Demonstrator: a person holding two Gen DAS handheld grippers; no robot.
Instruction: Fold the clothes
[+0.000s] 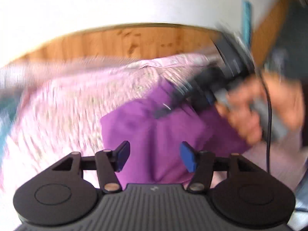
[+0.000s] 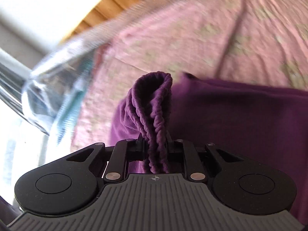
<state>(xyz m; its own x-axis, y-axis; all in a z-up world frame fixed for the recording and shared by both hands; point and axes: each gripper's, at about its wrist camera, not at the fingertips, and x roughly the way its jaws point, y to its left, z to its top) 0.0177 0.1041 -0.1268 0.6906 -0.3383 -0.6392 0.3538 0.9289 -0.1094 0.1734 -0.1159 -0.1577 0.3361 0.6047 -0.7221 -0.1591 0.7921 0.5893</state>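
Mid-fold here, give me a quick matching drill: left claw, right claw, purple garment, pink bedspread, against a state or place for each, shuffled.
Things:
1. left claw
2. right claw
3. purple garment
4. pink bedspread

States or places:
A. spread flat underneath everything
B. open, nothing between its blue pads
C. lying on the bed, one ruffled edge pinched
D. shut on a bunched elastic edge

Pairs: 1-B, 2-D, 3-C, 4-A

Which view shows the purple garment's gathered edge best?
The right wrist view: the gathered edge stands sharp and close, pinched in the right gripper. The left wrist view shows only the garment's flat body, blurred, under the open left gripper.
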